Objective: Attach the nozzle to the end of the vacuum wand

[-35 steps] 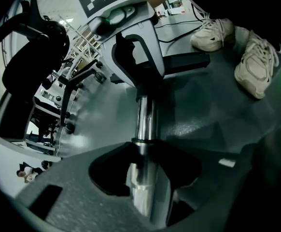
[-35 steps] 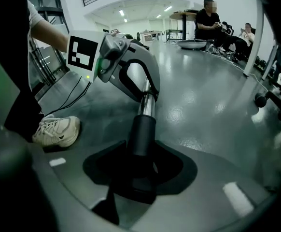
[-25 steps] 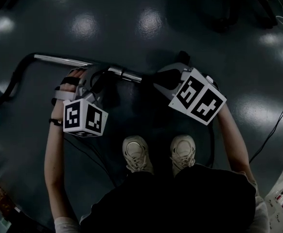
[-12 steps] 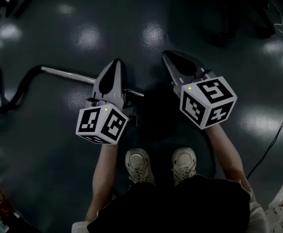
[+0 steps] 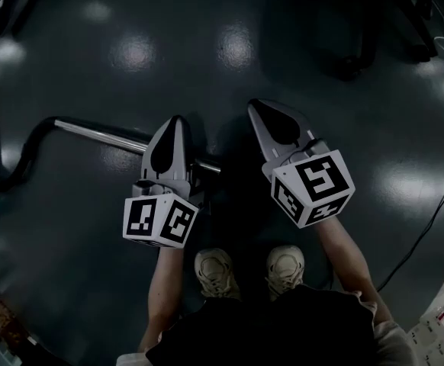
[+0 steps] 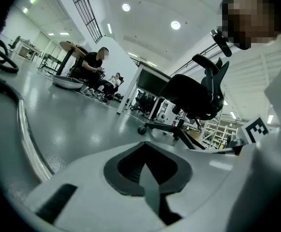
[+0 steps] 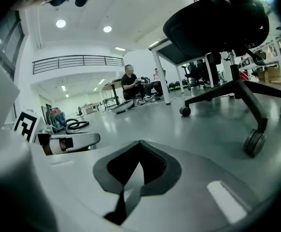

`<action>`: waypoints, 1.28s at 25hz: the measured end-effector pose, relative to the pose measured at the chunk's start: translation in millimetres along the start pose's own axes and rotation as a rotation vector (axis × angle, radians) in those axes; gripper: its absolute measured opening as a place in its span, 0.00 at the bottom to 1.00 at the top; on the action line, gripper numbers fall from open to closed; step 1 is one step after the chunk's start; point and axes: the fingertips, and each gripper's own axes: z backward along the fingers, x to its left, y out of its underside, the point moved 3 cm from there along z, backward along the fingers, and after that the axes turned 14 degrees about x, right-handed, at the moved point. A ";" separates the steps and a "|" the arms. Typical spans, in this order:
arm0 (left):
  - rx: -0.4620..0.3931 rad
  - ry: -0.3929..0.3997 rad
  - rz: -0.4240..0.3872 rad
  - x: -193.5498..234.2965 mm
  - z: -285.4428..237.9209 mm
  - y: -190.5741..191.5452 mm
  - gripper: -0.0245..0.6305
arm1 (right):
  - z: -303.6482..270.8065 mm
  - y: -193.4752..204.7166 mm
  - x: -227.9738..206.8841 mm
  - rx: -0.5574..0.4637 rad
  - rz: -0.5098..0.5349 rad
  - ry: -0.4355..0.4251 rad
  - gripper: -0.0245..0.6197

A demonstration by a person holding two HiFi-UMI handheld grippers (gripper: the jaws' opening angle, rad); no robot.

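The vacuum wand point(image 5: 100, 133), a shiny metal tube, lies on the dark floor and runs from a black hose point(image 5: 20, 155) at the left to its free end point(image 5: 210, 166) under my left gripper. I cannot make out a nozzle on the dark floor. My left gripper point(image 5: 176, 122) hovers above the wand, shut and empty, with the tube passing at the left point(image 6: 27, 139) of its own view. My right gripper point(image 5: 256, 107) hangs beside it to the right, also shut with nothing in it. Each gripper view shows closed pads, left gripper point(image 6: 144, 151) and right gripper point(image 7: 140, 148).
A black office chair point(image 7: 227, 28) on castors stands close ahead on the right. A vacuum cleaner body with coiled hose point(image 7: 63, 122) sits farther off. A thin cable point(image 5: 435, 197) crosses the floor at the right. My shoes point(image 5: 216, 271) are just below the grippers. People sit in the distance point(image 6: 94, 69).
Both grippers were down at the wand, rolled sideways, a second ago. They have come up off it, rolled level and closed. The wand stays on the floor.
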 end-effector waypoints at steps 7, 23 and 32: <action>-0.067 -0.030 -0.071 -44.4 37.5 -156.2 0.04 | 59.5 -120.6 9.7 0.030 -0.064 0.006 0.05; -0.109 -0.211 -0.005 -348.8 424.3 -674.3 0.04 | 492.4 -660.1 337.0 -0.086 0.074 -0.099 0.05; -0.228 -0.167 -0.063 -399.4 487.5 -675.2 0.04 | 567.5 -657.1 385.1 -0.174 0.144 -0.173 0.05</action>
